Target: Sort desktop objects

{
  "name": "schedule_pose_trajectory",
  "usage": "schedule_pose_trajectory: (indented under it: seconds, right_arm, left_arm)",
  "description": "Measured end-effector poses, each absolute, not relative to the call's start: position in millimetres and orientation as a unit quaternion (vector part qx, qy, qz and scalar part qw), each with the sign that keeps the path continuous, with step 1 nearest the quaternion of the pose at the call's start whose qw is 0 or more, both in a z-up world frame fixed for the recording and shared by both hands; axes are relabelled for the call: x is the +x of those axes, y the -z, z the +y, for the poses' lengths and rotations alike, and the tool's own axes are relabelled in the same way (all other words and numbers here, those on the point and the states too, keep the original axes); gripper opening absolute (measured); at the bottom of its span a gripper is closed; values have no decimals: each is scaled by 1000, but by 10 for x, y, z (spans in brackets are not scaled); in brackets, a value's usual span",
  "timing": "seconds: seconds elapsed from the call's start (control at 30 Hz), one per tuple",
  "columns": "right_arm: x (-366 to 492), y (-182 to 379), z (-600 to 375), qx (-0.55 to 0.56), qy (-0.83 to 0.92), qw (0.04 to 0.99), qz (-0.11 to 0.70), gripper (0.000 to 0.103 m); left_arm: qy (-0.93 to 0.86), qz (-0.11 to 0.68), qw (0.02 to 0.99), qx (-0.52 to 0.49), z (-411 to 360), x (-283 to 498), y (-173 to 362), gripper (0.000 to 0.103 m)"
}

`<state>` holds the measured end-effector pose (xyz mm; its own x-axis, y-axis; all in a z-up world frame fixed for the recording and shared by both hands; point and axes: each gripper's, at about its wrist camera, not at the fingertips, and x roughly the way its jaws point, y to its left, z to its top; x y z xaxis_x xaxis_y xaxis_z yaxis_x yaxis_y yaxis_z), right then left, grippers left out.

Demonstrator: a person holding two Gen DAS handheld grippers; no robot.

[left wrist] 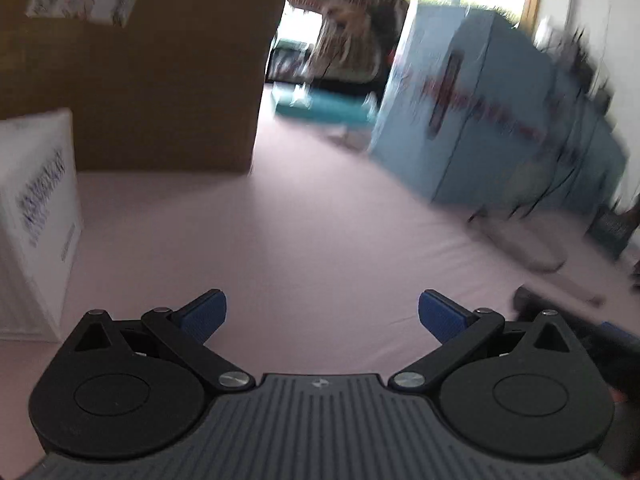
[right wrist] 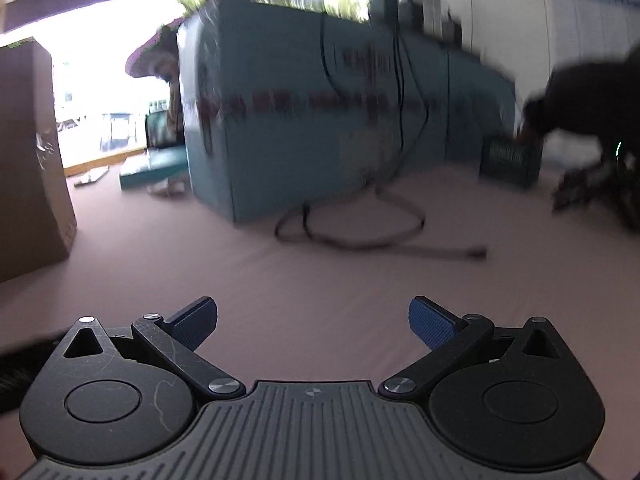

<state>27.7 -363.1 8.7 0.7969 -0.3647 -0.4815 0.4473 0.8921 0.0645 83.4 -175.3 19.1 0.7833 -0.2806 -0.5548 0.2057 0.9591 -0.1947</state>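
Nothing is held; the step is judged to be an approach or transit between picks, with sorting barely begun. Both views are motion-blurred, so fine detail cannot be told.

Left gripper (left wrist: 322, 314): fingers spread wide, empty, held low over the pink cloth (left wrist: 304, 240), aimed at bare cloth. Brown box (left wrist: 152, 80) far left, white box (left wrist: 36, 216) near left, blue box (left wrist: 492, 128) far right.

Right gripper (right wrist: 313, 322): fingers spread wide, empty, held low and level over the cloth. The cable (right wrist: 360, 232) lies ahead, looped just in front of the blue box; its plug end trails right. A small dark box (right wrist: 512, 160) sits far right, near a dark blurred shape that cannot be identified.

The next move is judged to call for the right gripper to be advanced to the cable and closed on it.
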Motion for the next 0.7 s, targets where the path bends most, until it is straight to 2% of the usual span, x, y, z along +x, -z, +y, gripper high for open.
schedule_pose_trajectory:
  seconds: [0.13,0.7]
  right_arm:
    - [535,46,-3713,91,219,920,312,103]
    - [566,51,-3692,88,242,915,311,103]
  left_arm:
    - [120,314,941,-24,-1880,943,-163,103]
    - [105,315,943,-23,-1919,1002,-149,103]
